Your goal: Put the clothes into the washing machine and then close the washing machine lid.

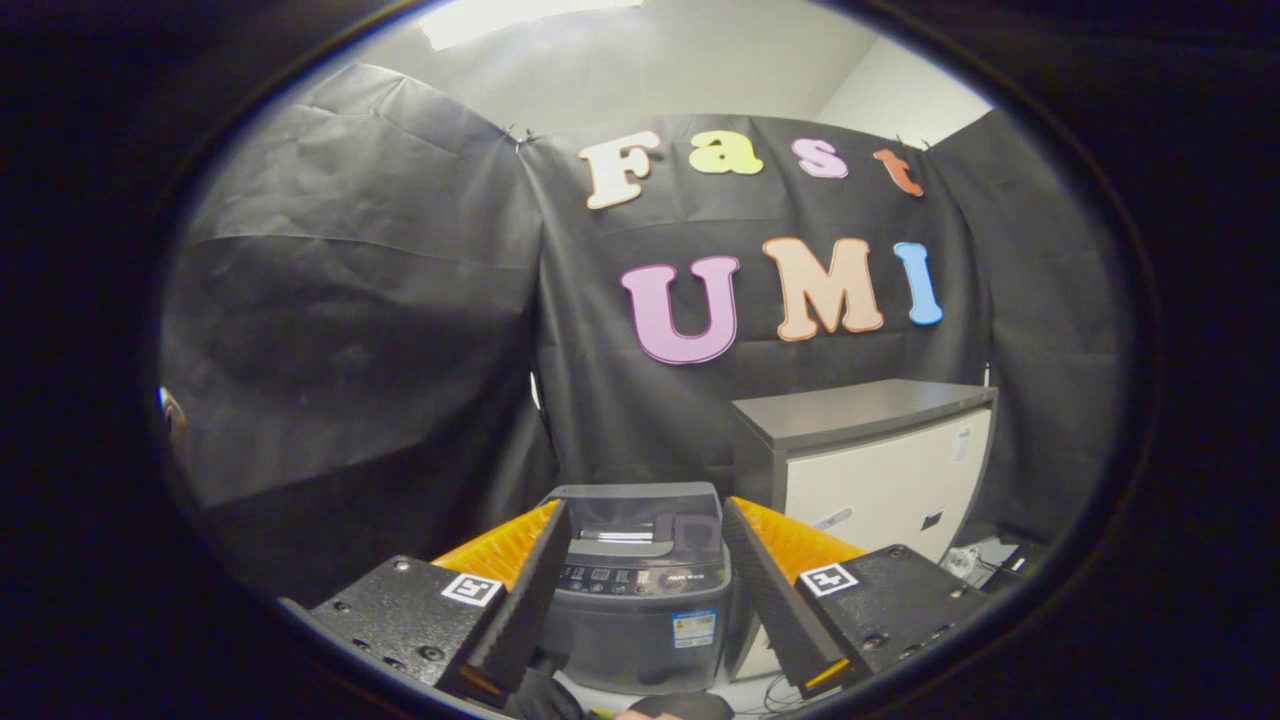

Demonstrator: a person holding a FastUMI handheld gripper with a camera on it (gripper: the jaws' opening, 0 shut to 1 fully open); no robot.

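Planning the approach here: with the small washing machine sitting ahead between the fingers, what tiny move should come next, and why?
Probably tip down to look for the clothes. The hand-held gripper is open and holds nothing, the small dark grey top-loading washing machine sits just ahead between its fingers with the tinted lid apparently down, and no garment is visible.

jaws spread, nothing gripped; washing machine (pixel 640 585) ahead, cabinet (pixel 880 460) beside it.

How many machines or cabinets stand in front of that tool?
2: a small grey washing machine, lid down, seen between the open tool's fingers, and a white cabinet with a grey top just behind it to the right. Others may be hidden.
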